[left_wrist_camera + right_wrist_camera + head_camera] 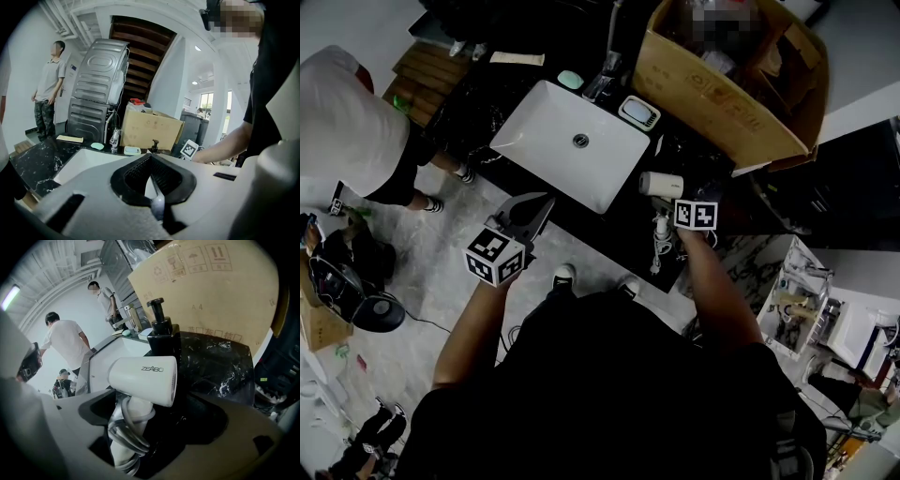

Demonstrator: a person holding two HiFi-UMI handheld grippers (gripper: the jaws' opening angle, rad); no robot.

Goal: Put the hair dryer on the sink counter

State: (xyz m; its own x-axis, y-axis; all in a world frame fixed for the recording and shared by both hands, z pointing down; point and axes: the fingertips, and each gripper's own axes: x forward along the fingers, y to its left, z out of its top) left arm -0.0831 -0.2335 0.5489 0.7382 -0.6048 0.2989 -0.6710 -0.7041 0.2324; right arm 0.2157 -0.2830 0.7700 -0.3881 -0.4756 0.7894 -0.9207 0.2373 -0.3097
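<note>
We are standing at the near edge of a black counter (680, 155). A cardboard box (712, 94) is sitting on its far right part, and a white sink (539, 141) is lying to the left. We are stretching our right arm forward over the counter's near edge, just right of the sink. We are keeping our left arm bent and close to the body, short of the counter, with its gripper pointing far and right toward the sink. The left gripper (151, 164) is holding nothing, its jaws pressing together. The right gripper (154, 411) is keeping its jaws wide apart around the cord-wrapped handle of the white dryer (661, 184), which is sitting closer to the left jaw. The dryer is lying on the counter near its near edge, right of the sink. A black pump bottle (163, 333) is standing just beyond it.
</note>
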